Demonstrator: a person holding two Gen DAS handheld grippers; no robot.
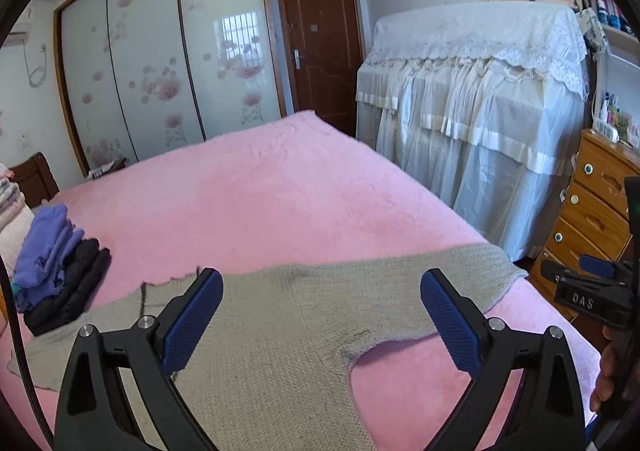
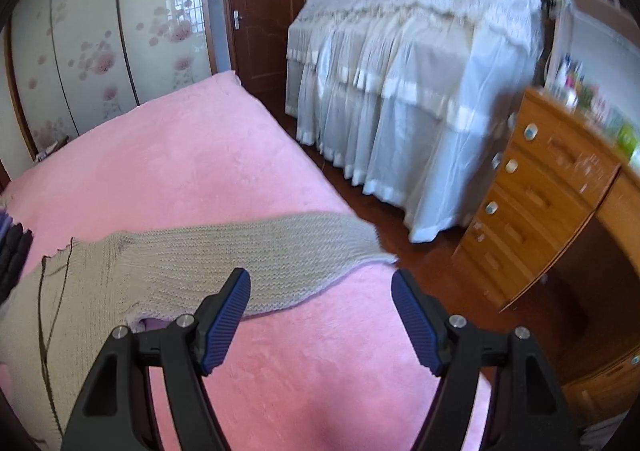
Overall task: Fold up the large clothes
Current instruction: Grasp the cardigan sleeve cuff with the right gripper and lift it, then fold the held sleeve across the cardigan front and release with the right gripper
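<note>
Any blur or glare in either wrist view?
Left wrist view: sharp, heavy fisheye bending at the wardrobe, with ceiling lamp and window glare on its glossy doors. Right wrist view: motion blur on the right side, smearing the dresser and the lace cover; the sweater and bed stay fairly sharp. Dark vignette at the corners in both.

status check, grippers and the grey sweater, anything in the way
Left gripper open, over sweater body. Right gripper open, empty, over pink blanket. Grey sweater spread flat, sleeve out to bed edge. Folded pile off left, apart.
</note>
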